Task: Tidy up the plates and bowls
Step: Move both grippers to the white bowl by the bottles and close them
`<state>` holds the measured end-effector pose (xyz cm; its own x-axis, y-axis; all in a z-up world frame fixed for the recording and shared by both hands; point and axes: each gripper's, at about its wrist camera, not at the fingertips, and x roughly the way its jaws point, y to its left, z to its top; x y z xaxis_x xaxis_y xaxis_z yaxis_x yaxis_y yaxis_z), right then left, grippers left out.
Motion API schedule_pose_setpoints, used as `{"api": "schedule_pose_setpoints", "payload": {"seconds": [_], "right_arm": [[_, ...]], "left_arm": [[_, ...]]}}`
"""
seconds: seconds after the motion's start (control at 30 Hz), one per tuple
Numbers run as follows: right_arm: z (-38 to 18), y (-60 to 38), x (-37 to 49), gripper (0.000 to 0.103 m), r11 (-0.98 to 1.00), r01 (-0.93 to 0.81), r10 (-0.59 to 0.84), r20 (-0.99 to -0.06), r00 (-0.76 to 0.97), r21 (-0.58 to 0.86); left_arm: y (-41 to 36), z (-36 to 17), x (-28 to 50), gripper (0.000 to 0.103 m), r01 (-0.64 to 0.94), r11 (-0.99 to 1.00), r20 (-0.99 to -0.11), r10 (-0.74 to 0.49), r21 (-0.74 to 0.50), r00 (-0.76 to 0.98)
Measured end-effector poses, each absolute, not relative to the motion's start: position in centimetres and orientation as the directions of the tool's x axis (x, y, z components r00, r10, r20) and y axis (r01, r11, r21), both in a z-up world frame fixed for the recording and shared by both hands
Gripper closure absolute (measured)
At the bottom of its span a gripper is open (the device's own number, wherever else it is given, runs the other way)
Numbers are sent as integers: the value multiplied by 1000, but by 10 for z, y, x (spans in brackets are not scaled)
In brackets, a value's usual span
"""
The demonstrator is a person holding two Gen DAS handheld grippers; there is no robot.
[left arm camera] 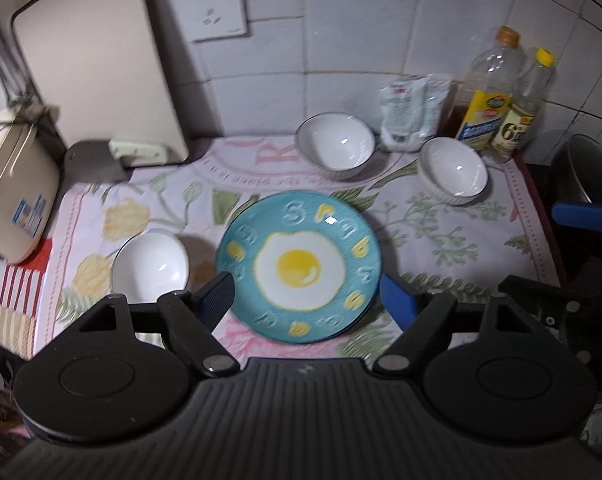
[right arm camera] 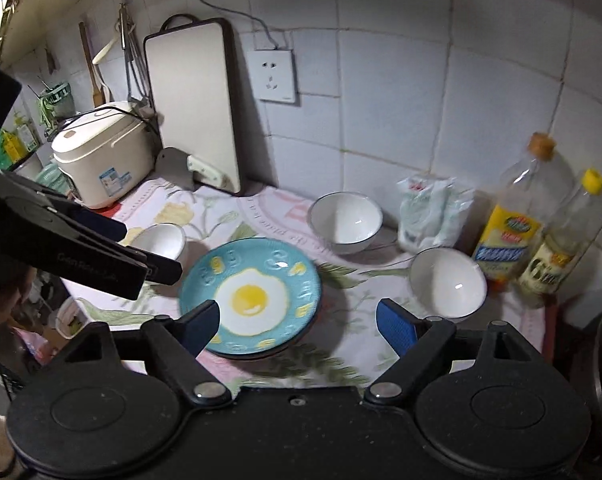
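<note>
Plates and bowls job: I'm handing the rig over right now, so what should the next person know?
Left gripper: jaws open, empty, above the blue egg plate.
Right gripper: jaws open, empty.
The plate tops a short stack of plates at the middle of the floral cloth.
Three white bowls stand apart: near left, back middle, right.
Done: plates stacked.
Left: gather the three bowls, probably nested together.
</note>
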<state>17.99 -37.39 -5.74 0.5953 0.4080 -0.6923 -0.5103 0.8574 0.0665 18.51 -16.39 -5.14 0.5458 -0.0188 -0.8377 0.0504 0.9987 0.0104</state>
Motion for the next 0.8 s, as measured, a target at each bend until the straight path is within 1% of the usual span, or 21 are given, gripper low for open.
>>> {"api": "schedule_pose_setpoints", "payload": {"seconds": [0.1, 0.33, 0.4, 0.5, 0.67, 0.8], "right_arm": [[-64, -391, 188, 14, 866, -497, 391, -677, 623, 43], [-95, -428, 218, 14, 874, -485, 397, -611, 685, 25], [-107, -436, 228, 11, 876, -482, 397, -595, 699, 18], [-127, -447, 243, 11, 885, -465, 385, -575, 722, 10], [-164, -457, 272, 11, 901, -434, 329, -609, 721, -27], [-194, -464, 288, 11, 902, -429, 302, -640, 707, -48]], "left_arm": [[-181, -55, 195, 23, 55, 998, -828, -32, -2, 560], [-212, -61, 222, 23, 33, 995, -809, -97, -95, 580], [-221, -64, 230, 23, 30, 994, -799, -102, -105, 593], [-233, -74, 248, 23, 22, 991, -780, -116, -130, 614], [-250, -105, 281, 23, 3, 983, -775, -147, -184, 615], [-266, -127, 300, 23, 23, 981, -774, -164, -190, 612]]}}
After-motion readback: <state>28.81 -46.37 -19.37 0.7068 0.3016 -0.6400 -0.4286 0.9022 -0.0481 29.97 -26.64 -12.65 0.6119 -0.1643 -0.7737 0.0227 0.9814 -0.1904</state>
